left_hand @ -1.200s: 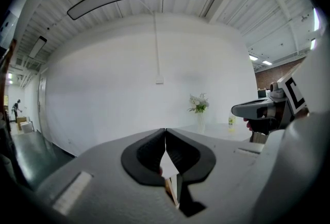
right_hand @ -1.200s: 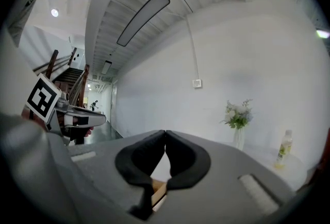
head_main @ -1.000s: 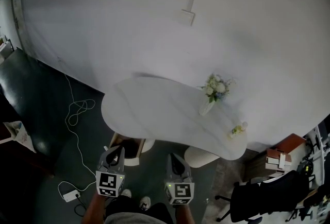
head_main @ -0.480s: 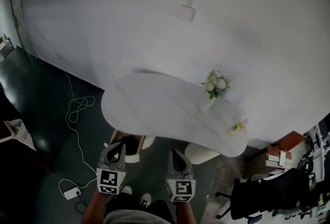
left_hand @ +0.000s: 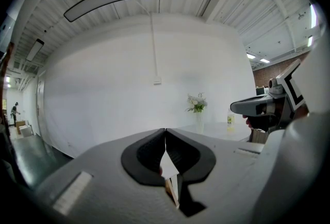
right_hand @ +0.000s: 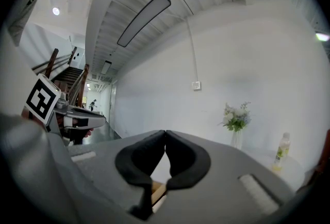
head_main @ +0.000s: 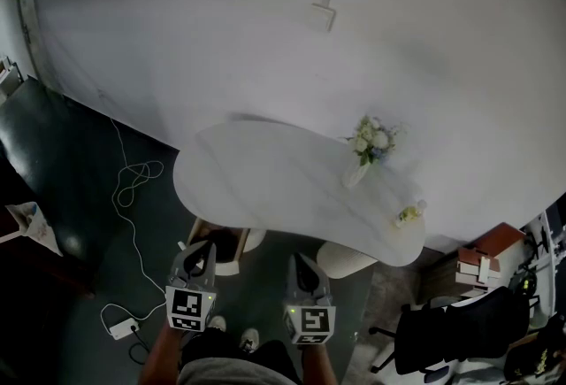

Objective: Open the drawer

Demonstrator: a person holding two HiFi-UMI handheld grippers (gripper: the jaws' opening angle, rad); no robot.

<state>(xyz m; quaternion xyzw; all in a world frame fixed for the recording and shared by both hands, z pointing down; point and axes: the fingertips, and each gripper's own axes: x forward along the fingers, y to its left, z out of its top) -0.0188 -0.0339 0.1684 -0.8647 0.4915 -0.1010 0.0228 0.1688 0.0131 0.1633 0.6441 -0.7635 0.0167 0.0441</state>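
Head view: the person is holding both claws low at the near edge of the scene, side by side and apart, each pointing toward the far wall. The left claw is hovering just near of the drawer, a wood-sided box with a dark inside that is jutting out below the near left edge of the white tabletop; whether the tips are touching it cannot be told from here. The right claw is hanging to the right of the drawer, between it and a white stool. A vase of flowers and a small bottle are standing on the right part of the tabletop. A white cable is trailing over the dark floor at the left.

Left gripper view: the jaws are meeting at the tips, clenched on nothing (only a pale, wood-edged sliver is showing through the gap behind them, unidentified). The right claw is showing at the right.

Right gripper view: the jaws are likewise pressing tip to tip, clenched and empty. The left claw is showing at the left.
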